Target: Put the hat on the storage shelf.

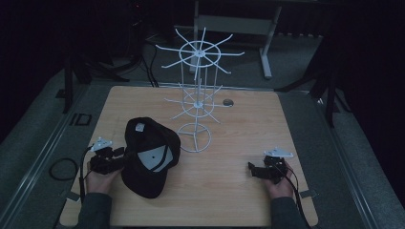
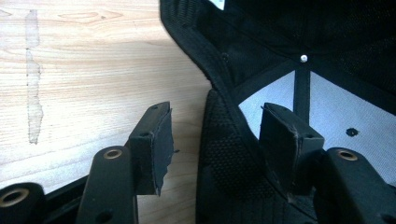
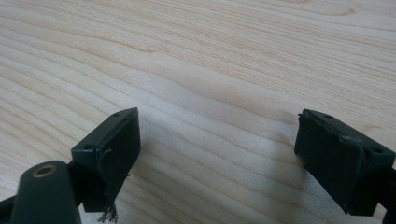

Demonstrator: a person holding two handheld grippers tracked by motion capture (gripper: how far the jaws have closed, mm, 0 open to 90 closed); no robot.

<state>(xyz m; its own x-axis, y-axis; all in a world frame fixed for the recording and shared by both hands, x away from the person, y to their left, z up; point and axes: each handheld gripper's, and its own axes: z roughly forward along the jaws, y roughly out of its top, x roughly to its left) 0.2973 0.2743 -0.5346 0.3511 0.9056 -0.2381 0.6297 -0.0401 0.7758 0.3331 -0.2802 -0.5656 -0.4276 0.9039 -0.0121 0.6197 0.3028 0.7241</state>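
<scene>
The light wooden worktop (image 1: 248, 191) lies square under the high view, with rounded corners and grey floor beyond every edge. Most of its surface is bare: the whole right half, the near edge between the two forearms, and the far left corner all lie open.

A white wire rack (image 1: 197, 95) stands upright a little behind the middle of the worktop, on a ring base, with two tiers of spokes reaching out around its post. Its lower spokes hang over bare wood, and its base sits just beside the cap's far right rim.

A black cap (image 1: 149, 157) lies upside down on the left half of the worktop, its pale lining and a white label facing up, its brim toward the near edge.

The left gripper (image 1: 117, 155) is at the cap's left rim, held in the person's left hand (image 1: 99, 177). In the left gripper view its fingers (image 2: 152, 144) stand apart, one over bare wood and the other inside the cap, so the cap's edge (image 2: 219, 144) runs between them, unclamped.

The right gripper (image 1: 251, 168) rests low near the right front of the worktop, well apart from the cap and rack. In the right gripper view its fingers (image 3: 114, 149) are spread wide over bare wood.

A small dark round spot (image 1: 228, 102) shows near the far edge.
</scene>
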